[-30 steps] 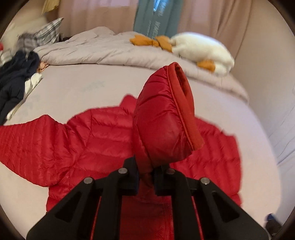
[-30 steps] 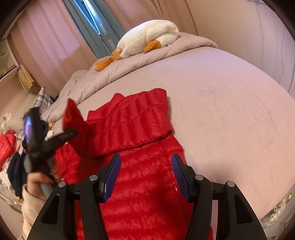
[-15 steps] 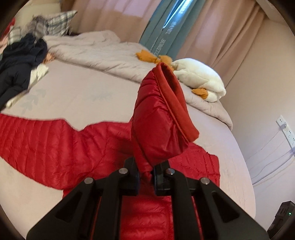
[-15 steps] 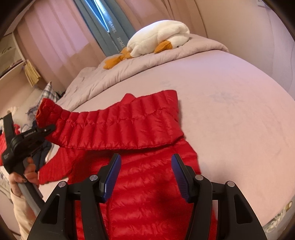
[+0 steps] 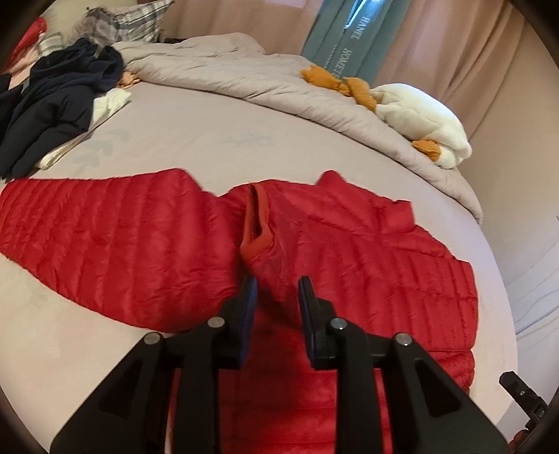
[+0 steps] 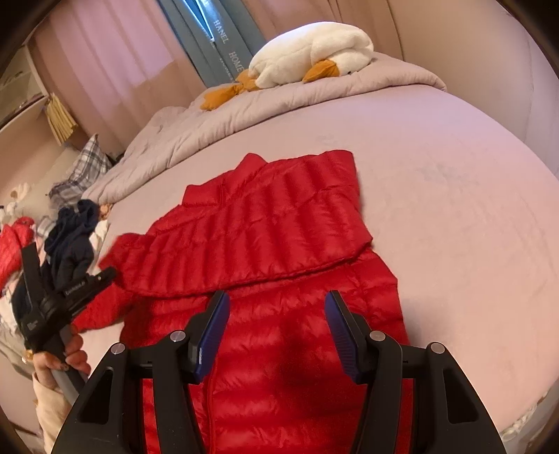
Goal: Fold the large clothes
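Observation:
A red quilted down jacket [image 5: 349, 251] lies on the bed [image 5: 195, 139]. One sleeve is folded across its chest, and the cuff [image 5: 256, 227] lies just beyond my left gripper [image 5: 277, 297], which is open and empty above it. The other sleeve [image 5: 87, 223] stretches out to the left. In the right wrist view the jacket [image 6: 279, 251] lies flat with the folded sleeve across it. My right gripper [image 6: 276, 321] is open and empty over the jacket's lower body. The left gripper [image 6: 70, 290] shows at the left edge of that view, in a hand.
A grey duvet [image 5: 244, 77] is bunched along the far side with a white plush goose [image 5: 419, 118] on it. A pile of dark navy clothes [image 5: 59, 101] and a plaid pillow [image 5: 132, 24] lie at the far left. Curtains hang behind.
My left gripper has carried the sleeve cuff down across the jacket, opened and let it go. The cuff now lies on the chest. The right gripper has stayed open over the jacket.

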`<state>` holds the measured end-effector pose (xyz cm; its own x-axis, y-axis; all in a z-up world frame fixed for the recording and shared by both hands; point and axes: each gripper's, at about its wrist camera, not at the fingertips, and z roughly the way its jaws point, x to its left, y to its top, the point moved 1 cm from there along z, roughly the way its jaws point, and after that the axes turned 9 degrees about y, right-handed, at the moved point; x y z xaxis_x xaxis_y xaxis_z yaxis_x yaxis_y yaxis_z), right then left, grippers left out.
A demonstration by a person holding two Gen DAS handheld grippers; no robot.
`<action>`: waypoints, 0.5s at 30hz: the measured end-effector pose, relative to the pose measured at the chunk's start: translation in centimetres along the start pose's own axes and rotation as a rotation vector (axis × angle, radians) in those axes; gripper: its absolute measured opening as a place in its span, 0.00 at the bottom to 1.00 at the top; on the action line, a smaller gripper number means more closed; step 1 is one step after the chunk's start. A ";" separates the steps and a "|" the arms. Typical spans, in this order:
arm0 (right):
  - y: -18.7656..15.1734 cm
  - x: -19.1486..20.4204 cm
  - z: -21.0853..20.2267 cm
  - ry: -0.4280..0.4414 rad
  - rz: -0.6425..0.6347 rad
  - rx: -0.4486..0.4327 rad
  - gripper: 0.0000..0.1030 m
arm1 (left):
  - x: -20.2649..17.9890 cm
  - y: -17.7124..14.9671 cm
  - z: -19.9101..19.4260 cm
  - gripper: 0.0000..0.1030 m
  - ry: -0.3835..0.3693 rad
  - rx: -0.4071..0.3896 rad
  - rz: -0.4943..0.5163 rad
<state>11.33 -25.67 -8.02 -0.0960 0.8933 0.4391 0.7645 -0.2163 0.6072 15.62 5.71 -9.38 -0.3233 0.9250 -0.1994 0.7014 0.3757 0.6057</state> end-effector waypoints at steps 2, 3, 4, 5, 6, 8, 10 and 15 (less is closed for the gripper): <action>0.1 0.2 0.2 -0.003 -0.005 0.004 0.55 | 0.9 0.2 0.6 0.23 0.003 0.006 -0.009; 0.0 0.3 0.3 -0.004 -0.006 0.005 0.55 | 1.2 0.3 0.8 0.23 0.001 0.010 -0.015; 0.1 0.4 0.5 -0.006 -0.008 0.007 0.55 | 1.4 0.4 1.0 0.23 -0.004 0.016 -0.023; 0.1 0.5 0.6 -0.008 -0.009 0.008 0.55 | 1.6 0.5 1.2 0.23 -0.010 0.023 -0.029; 0.1 0.5 0.7 -0.010 -0.010 0.010 0.55 | 1.8 0.6 1.4 0.23 -0.014 0.029 -0.033; 0.2 0.5 0.9 -0.016 -0.010 0.015 0.55 | 2.0 0.7 1.9 0.23 0.006 0.038 -0.032; 0.3 0.4 1.1 -0.022 -0.012 0.019 0.55 | 2.1 0.8 2.3 0.29 0.014 0.046 -0.034; 0.6 0.3 1.5 -0.048 -0.013 0.023 0.55 | 2.0 0.8 3.9 0.53 -0.014 0.075 -0.038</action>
<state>12.73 -24.97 -8.52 -0.0759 0.9141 0.3983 0.7776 -0.1958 0.5975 18.03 8.04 -12.29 -0.3421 0.9104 -0.2326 0.7342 0.4135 0.5385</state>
